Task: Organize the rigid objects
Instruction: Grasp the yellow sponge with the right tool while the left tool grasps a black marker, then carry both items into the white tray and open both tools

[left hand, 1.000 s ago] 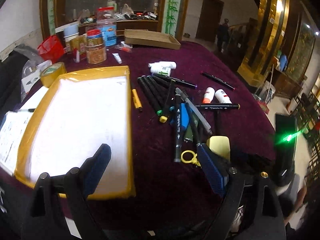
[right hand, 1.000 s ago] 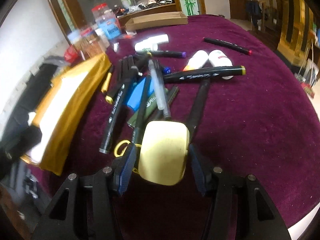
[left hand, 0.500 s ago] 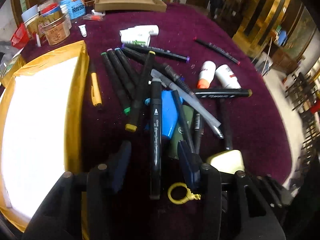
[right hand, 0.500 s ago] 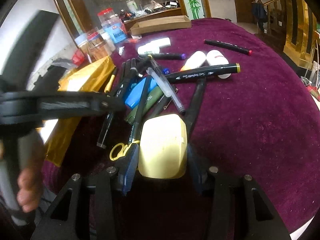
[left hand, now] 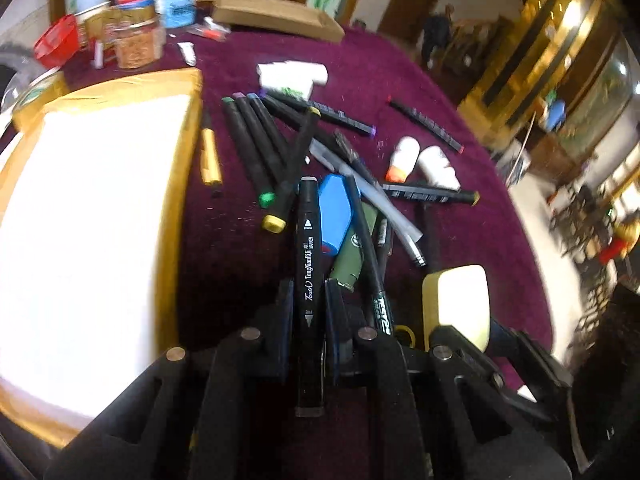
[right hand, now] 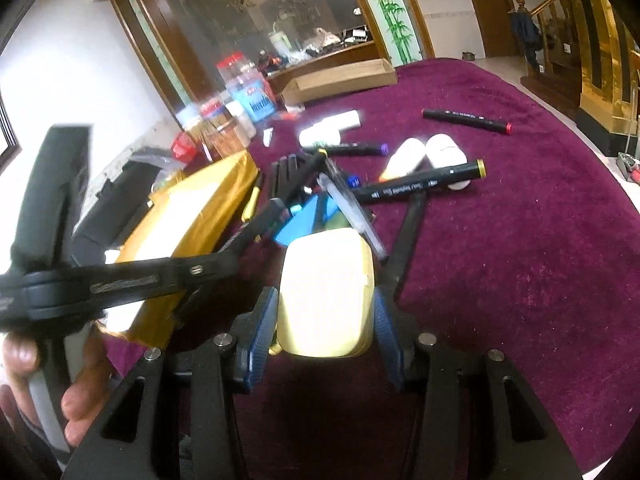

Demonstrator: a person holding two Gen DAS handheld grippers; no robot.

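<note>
A black art marker [left hand: 308, 264] lies lengthwise between the fingers of my left gripper [left hand: 309, 296]. The jaws are closing, and the pads press on both sides of it. It sits at the near end of a pile of black markers [left hand: 256, 148] on the purple cloth. My right gripper [right hand: 324, 300] is shut on a pale yellow rounded box [right hand: 326, 292], held just in front of the pile. In the left wrist view the same yellow box [left hand: 460, 304] shows at lower right. The left gripper's fingers [right hand: 272, 210] reach in from the left.
A gold-rimmed tray [left hand: 192, 120] with a white inside lies left of the pile. A blue case [left hand: 334, 212], a green tube [left hand: 350, 260] and two white bottles [left hand: 404, 156] lie among the markers. Jars [left hand: 136, 36] and a flat cardboard box [left hand: 276, 16] stand at the far edge.
My left gripper swung from over the tray to the marker pile, came down and closed around the black marker. My right gripper closed on the yellow box and raised it a little.
</note>
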